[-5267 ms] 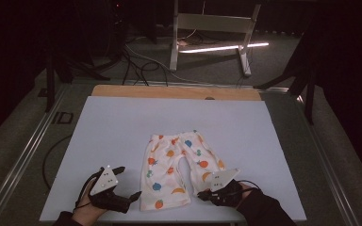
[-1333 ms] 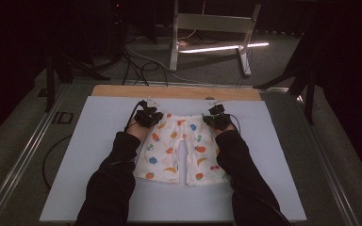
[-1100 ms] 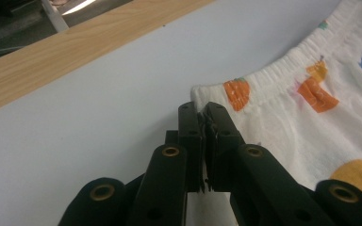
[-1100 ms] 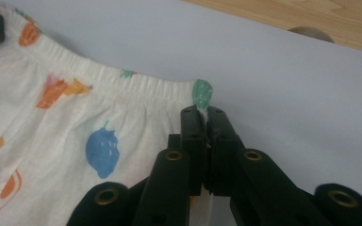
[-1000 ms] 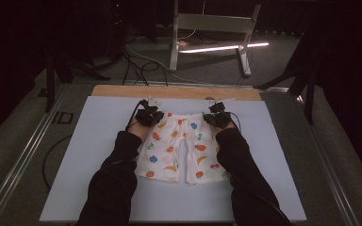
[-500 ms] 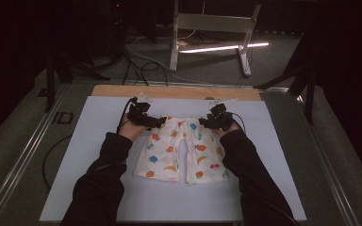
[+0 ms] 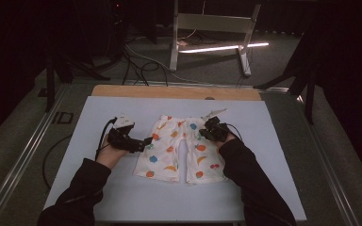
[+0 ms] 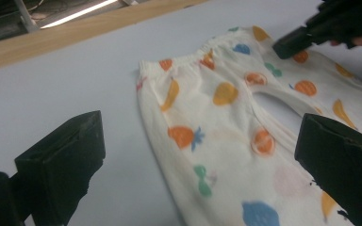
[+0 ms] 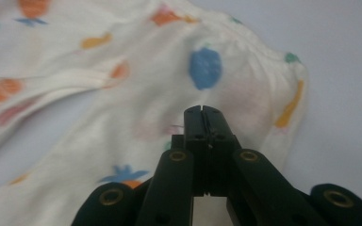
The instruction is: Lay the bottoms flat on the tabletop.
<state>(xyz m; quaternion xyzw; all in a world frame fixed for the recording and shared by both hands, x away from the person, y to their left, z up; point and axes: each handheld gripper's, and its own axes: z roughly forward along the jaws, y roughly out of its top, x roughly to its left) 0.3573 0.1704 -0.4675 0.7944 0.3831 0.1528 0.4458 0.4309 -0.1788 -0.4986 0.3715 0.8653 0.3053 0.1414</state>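
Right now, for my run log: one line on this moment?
shorts: flat on table | left gripper: open, at shorts' left edge | right gripper: shut, over waistband, gripping nothing

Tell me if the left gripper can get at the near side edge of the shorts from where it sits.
Probably yes. The left gripper is open right beside the shorts, its jaws spread either side of that edge, with bare table and nothing between.

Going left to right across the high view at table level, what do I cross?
Black cable loop off the table's left edge → left gripper, jaws open → white fruit-print child's shorts lying flat → right gripper, jaws closed over the shorts' right side → bare light-blue table surface.
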